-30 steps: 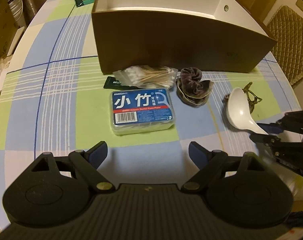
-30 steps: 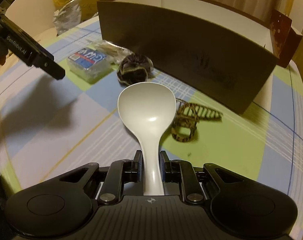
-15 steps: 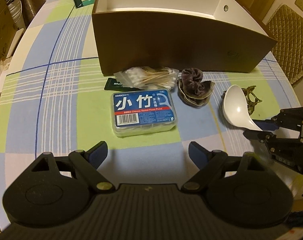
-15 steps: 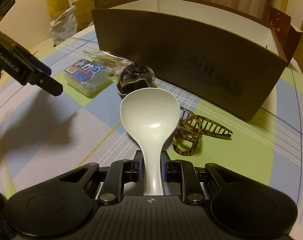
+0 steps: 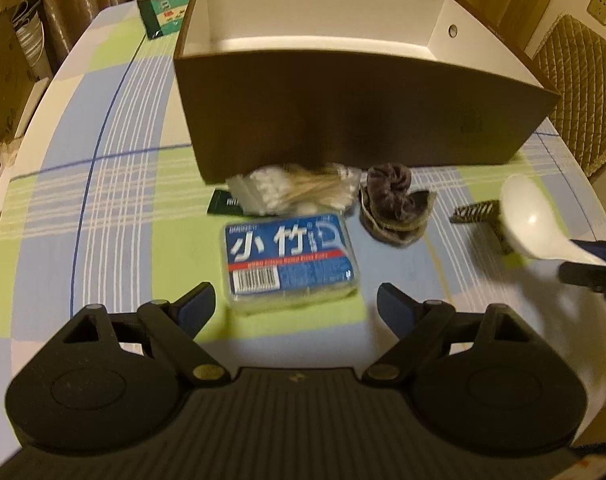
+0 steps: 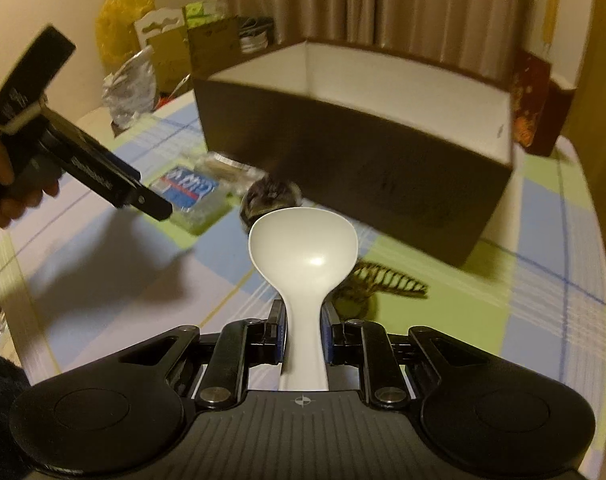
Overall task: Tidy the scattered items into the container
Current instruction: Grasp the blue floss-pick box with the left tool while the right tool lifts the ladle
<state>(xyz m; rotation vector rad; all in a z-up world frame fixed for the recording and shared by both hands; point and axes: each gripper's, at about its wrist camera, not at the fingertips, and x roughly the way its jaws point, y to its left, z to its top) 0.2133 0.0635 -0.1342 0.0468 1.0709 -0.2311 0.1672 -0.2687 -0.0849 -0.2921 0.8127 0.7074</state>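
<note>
The right gripper [image 6: 303, 334] clenches the white plastic ladle's [image 6: 303, 252] handle, raised above the checked tabletop [image 6: 483, 300] (near the brown cardboard box [image 6: 363, 176]). The left gripper [image 5: 296, 304] hangs released over the blue floss-pick box [image 5: 289, 258].

Both wrist cams angled down; share box [image 5: 363, 120].
</note>
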